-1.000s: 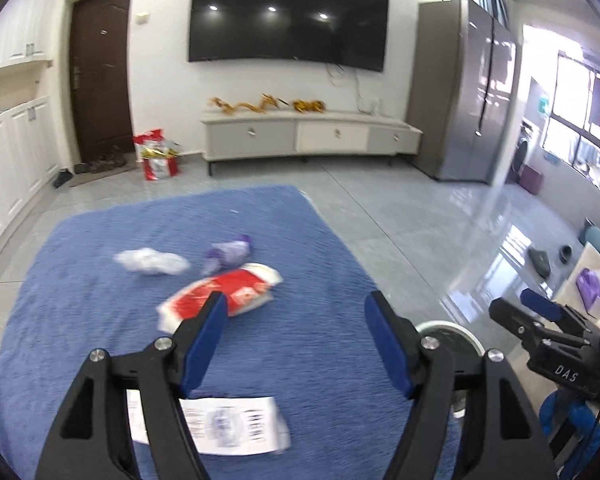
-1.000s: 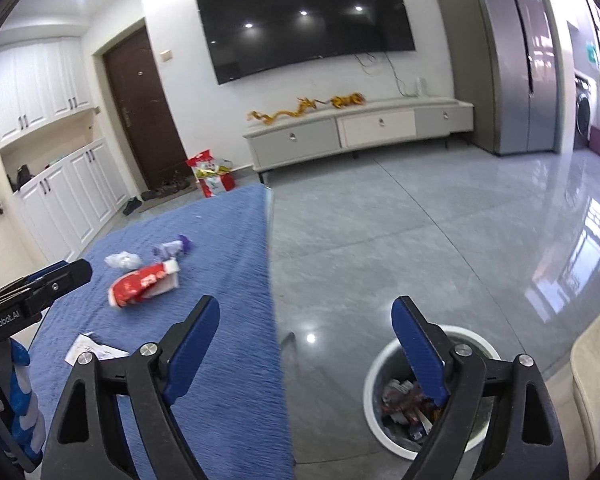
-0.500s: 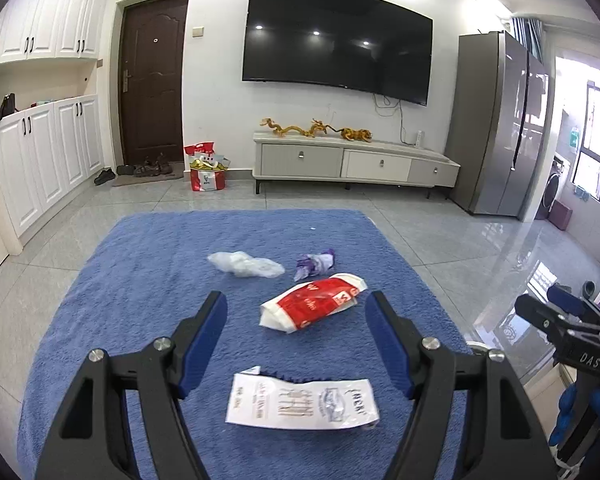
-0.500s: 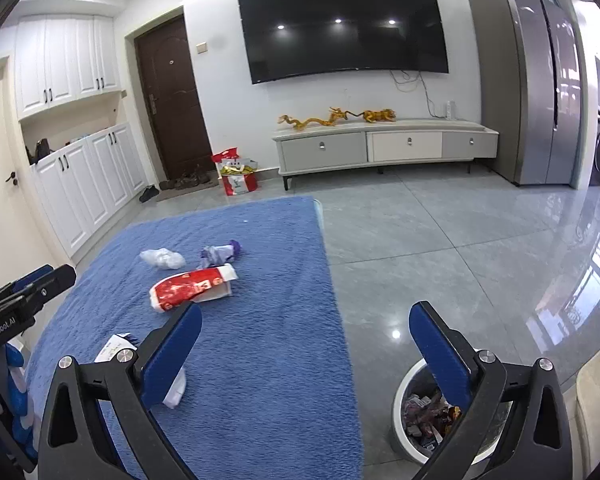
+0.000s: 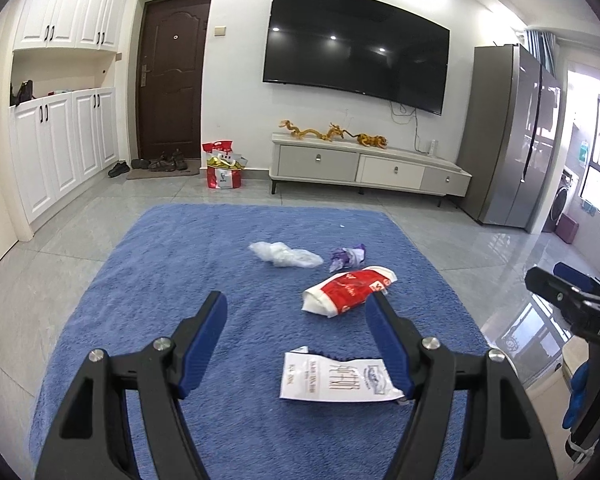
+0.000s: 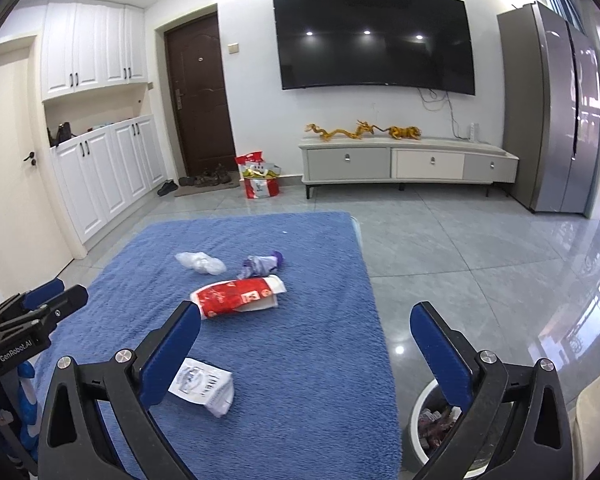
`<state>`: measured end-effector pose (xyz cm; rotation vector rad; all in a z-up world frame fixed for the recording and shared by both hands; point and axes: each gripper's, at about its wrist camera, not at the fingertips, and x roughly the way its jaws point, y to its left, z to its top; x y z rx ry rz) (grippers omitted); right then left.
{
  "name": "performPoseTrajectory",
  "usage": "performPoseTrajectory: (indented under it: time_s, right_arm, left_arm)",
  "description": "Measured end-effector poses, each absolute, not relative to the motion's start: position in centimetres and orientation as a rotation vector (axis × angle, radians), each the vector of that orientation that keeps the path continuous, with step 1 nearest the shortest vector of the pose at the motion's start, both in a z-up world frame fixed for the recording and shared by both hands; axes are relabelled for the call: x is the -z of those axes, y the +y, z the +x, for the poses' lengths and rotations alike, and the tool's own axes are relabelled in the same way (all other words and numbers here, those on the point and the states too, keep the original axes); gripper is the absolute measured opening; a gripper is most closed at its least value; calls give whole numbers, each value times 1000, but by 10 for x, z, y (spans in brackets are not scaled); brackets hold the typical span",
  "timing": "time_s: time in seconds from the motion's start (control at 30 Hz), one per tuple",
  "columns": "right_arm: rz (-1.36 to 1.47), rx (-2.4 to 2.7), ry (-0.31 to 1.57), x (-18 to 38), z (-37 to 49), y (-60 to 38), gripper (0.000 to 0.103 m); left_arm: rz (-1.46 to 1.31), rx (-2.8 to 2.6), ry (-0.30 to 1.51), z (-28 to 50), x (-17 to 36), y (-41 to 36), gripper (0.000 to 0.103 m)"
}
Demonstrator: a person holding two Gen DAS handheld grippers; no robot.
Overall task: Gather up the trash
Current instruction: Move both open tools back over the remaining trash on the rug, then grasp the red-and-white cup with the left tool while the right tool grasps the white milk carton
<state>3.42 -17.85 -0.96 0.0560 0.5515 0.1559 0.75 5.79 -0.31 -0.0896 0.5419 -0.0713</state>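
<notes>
Left gripper (image 5: 296,314) fingers wide, holding nothing, above white wrapper (image 5: 338,378) on blue rug (image 5: 172,264). Right gripper (image 6: 306,322) fingers just opened wide, empty.

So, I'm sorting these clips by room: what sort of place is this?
Most likely a home living room: a wall-mounted TV over a low media console, and a blue rug on the tiled floor.
</notes>
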Motion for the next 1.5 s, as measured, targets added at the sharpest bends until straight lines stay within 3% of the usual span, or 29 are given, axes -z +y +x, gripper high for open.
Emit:
performPoseTrajectory:
  time_s: [0.83, 1.5]
  right_arm:
    - [-51, -323, 526, 6, 29, -111, 103]
    - [-206, -532, 722, 55, 56, -64, 103]
  left_arm:
    - [-131, 38, 574, -7, 24, 99, 70]
    - [-138, 79, 688, 28, 56, 117, 76]
